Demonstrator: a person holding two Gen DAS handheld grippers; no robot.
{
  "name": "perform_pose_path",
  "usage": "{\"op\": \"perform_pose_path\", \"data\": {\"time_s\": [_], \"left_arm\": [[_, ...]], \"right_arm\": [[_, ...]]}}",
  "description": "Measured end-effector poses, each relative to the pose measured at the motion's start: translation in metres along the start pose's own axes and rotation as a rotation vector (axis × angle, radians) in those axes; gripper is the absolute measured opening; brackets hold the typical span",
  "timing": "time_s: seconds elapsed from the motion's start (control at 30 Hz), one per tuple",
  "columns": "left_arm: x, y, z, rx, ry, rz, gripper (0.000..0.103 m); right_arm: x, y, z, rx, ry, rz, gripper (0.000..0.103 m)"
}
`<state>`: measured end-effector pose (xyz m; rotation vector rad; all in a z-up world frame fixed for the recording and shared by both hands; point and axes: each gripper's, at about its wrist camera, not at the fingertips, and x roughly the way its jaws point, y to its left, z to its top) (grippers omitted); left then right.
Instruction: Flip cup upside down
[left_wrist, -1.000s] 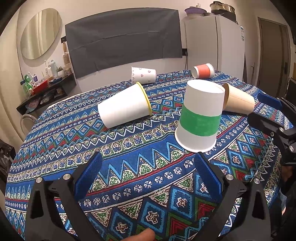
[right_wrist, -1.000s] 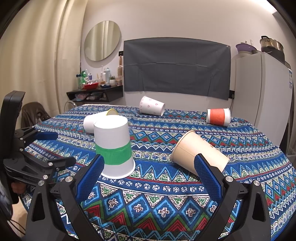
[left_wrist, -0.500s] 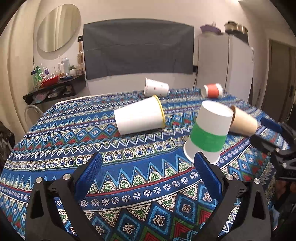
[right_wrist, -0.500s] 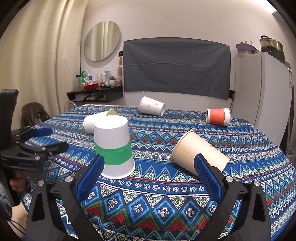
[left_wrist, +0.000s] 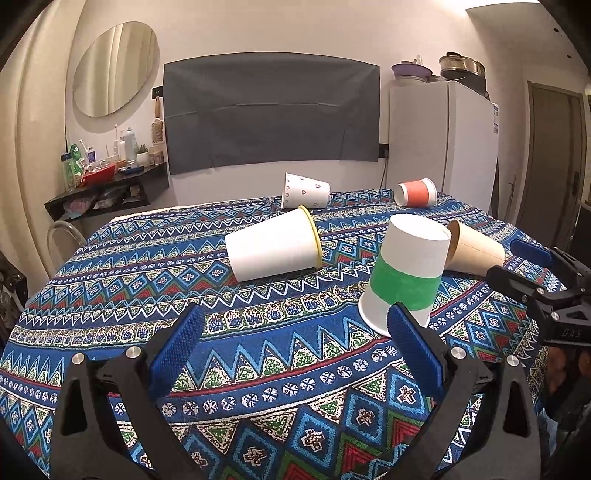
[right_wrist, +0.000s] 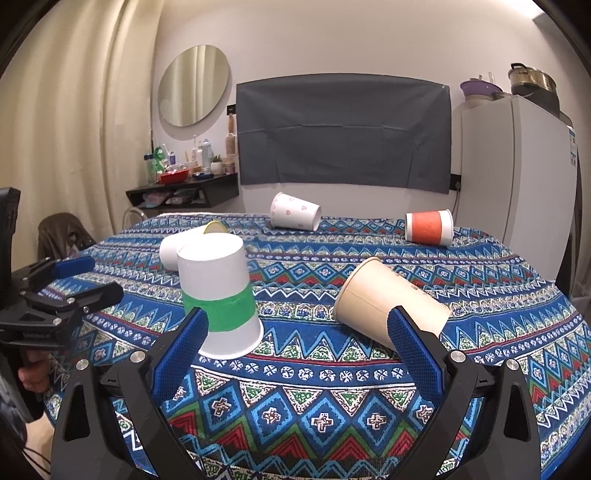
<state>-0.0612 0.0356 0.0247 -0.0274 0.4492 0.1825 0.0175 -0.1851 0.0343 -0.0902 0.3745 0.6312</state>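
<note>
A white cup with a green band (left_wrist: 404, 273) stands upside down on the patterned tablecloth (left_wrist: 258, 354); it also shows in the right wrist view (right_wrist: 218, 295). My left gripper (left_wrist: 295, 343) is open and empty, held back from the table, with the green-band cup just beyond its right finger. My right gripper (right_wrist: 295, 350) is open and empty, facing a tan cup (right_wrist: 388, 306) that lies on its side. Each gripper shows at the edge of the other's view.
A white cup with a yellow rim (left_wrist: 273, 249) lies on its side near the middle. A heart-print cup (left_wrist: 304, 190) and an orange-banded cup (left_wrist: 415, 192) lie on their sides at the far edge. A white fridge (left_wrist: 439, 144) and a wall shelf (left_wrist: 107, 188) stand behind the table.
My left gripper has pulled back from the table and tilted up, so the cups look farther away. The right gripper and all cups have stayed still.
</note>
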Motion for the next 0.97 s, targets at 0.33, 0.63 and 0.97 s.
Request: {"op": "perform_pose_path", "data": {"time_s": [0.33,0.63,0.97], "left_arm": [[-0.001,-0.002,0.001,0.014,0.001,-0.009,0.097],[0.004,-0.007,0.000,0.051,0.032,-0.052,0.097],[0.007,-0.015,-0.002,0.093,0.052,-0.048,0.097]], "right_arm": [[-0.003,0.006,-0.001,-0.024,-0.015,-0.004,0.094],[-0.003,0.007,0.000,-0.024,-0.013,-0.006,0.094],[-0.003,0.006,0.000,-0.025,-0.013,-0.006,0.094]]}}
